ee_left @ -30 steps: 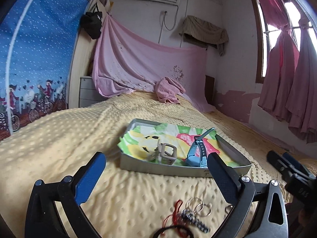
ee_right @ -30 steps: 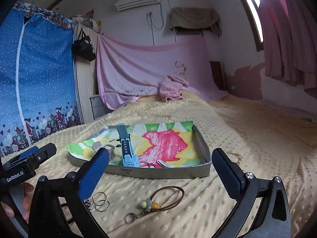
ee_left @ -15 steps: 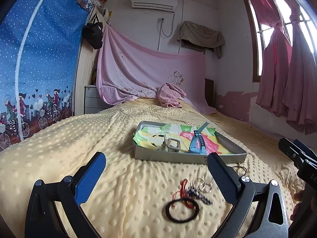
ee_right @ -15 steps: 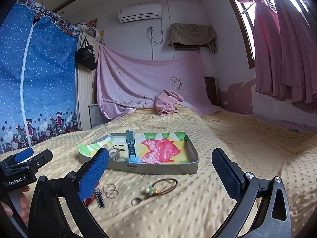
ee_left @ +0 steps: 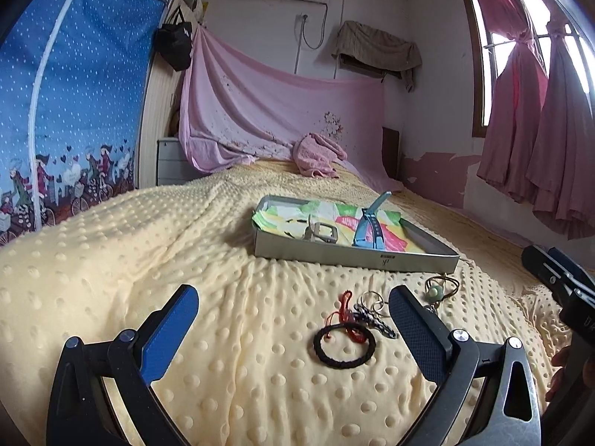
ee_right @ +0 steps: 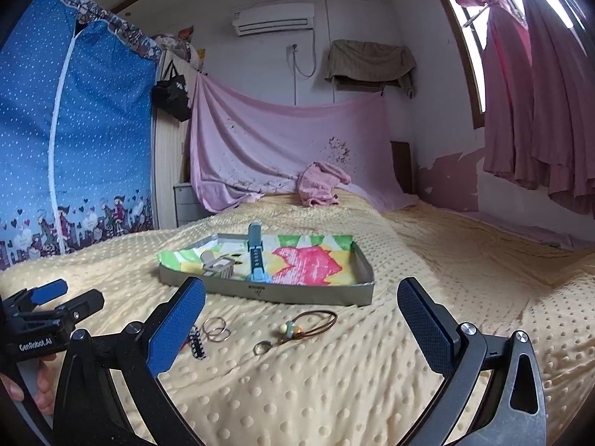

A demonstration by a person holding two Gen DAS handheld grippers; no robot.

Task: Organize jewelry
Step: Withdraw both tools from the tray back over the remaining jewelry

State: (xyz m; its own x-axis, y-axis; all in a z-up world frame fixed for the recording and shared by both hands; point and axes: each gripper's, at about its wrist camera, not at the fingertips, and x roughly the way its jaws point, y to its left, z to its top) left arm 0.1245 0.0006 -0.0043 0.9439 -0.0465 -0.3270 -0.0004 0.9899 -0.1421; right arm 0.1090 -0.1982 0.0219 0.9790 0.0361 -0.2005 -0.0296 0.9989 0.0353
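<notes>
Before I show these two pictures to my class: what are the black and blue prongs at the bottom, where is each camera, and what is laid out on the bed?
Each picture comes from a camera on a hand-held pincer tool, looking along its two fingers. The left gripper and right gripper are both open and hold nothing. On the yellow blanket sits a grey tray with a blue watch strap inside. In front of it lie a black bracelet, metal rings and a brown beaded cord.

A grey tray point(ee_right: 312, 294), lined with bright paper, holds a blue watch strap point(ee_right: 256, 256) and a metal buckle point(ee_left: 322, 231). Before it, a black braided ring point(ee_left: 344, 345), red cord point(ee_left: 346, 310), metal rings point(ee_right: 215, 328) and beaded brown cord point(ee_right: 305, 324) are scattered.
</notes>
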